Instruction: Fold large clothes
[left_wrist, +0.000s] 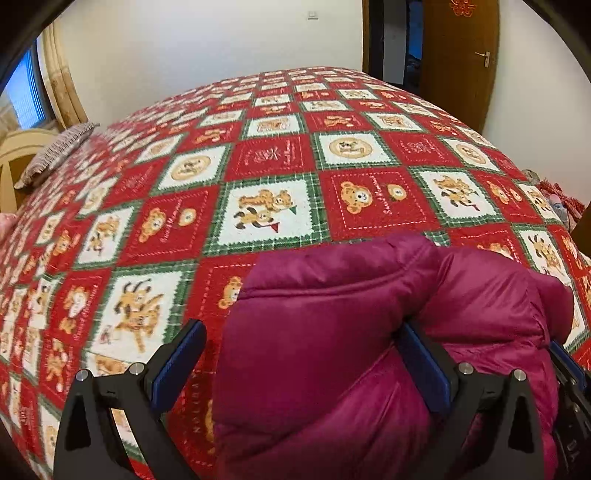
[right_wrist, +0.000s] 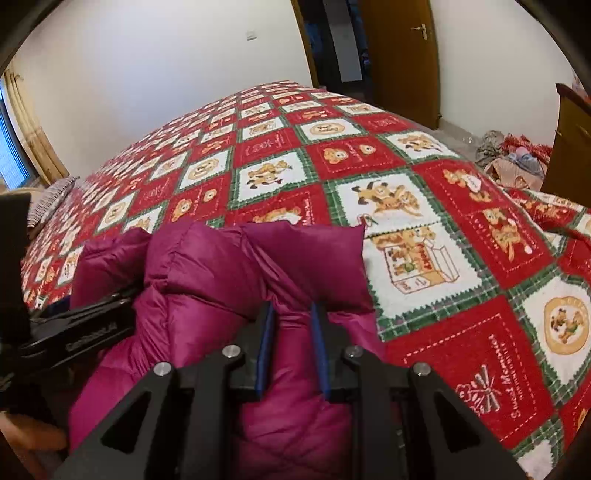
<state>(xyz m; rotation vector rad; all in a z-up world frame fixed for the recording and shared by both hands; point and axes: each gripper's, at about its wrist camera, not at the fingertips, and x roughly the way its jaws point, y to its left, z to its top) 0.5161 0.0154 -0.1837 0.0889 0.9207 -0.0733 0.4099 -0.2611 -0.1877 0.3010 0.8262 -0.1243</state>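
Left wrist view: left tool (left_wrist: 303, 363) angled down at bed, jaws spread wide, no pad pressing. Puffy magenta quilted down jacket (left_wrist: 332, 332) bulges between them at lower centre, lying on red-and-white bear-patterned quilt (left_wrist: 266, 206). Right wrist view: right tool (right_wrist: 291, 347) tilted down, blue pads nearly together, pinching a ridge of the jacket (right_wrist: 229, 266) at lower centre; left tool (right_wrist: 92, 325) at left edge.

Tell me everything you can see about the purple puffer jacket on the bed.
The jacket is magenta, quilted, padded and slightly shiny. It lies bunched in puffy folds at the near edge of the bedspread. The right gripper pinches a fold between its blue pads. The left gripper stands wide open, and the jacket bulges against its right pad.
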